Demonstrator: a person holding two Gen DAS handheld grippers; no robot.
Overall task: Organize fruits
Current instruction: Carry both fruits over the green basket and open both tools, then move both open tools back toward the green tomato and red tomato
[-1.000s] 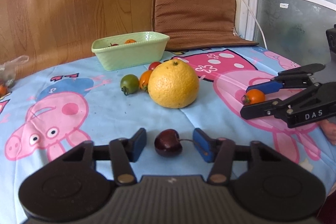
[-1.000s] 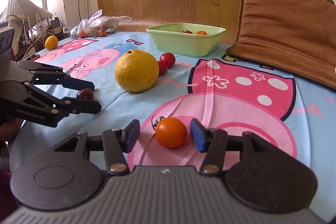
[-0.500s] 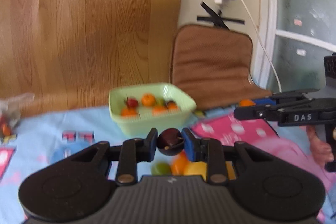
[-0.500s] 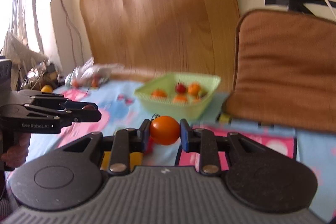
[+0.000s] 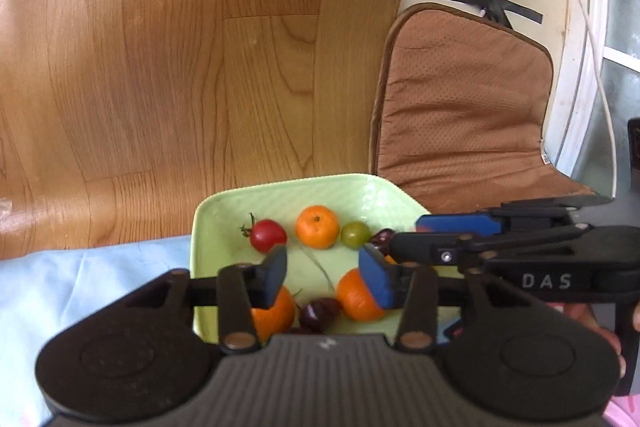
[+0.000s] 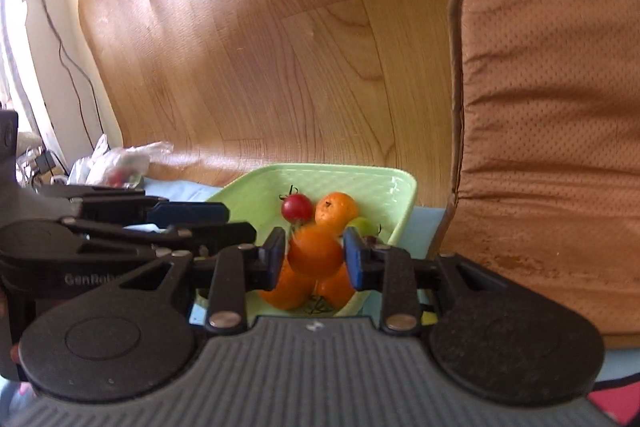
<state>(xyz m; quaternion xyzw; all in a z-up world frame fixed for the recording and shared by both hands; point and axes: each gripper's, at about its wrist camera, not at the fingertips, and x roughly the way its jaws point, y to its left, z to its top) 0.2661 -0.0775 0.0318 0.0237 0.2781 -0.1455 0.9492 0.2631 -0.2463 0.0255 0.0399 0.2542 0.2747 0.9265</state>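
Observation:
A pale green bowl [image 5: 208, 227] holds several small fruits: a red tomato [image 5: 267, 235], an orange one [image 5: 317, 227], a green one [image 5: 355, 233]. My left gripper [image 5: 322, 277] hangs open and empty over the bowl; a dark cherry [image 5: 319, 311] lies in the bowl below it. My right gripper [image 6: 315, 259] is over the same bowl [image 6: 404, 203], and a blurred orange tomato [image 6: 315, 255] sits between its pads; whether they still grip it I cannot tell. The right gripper also shows in the left wrist view [image 5: 440, 235].
A wooden board [image 5: 180, 67] stands behind the bowl. A brown cushion [image 5: 460, 107] leans at the right. A plastic bag with fruit [image 6: 116, 167] lies at the far left. The bowl stands on a light blue tablecloth [image 5: 80, 287].
Both grippers rose from the table and moved over the bowl. The left gripper opened and the cherry dropped into the bowl. The right one still has the orange tomato between its pads.

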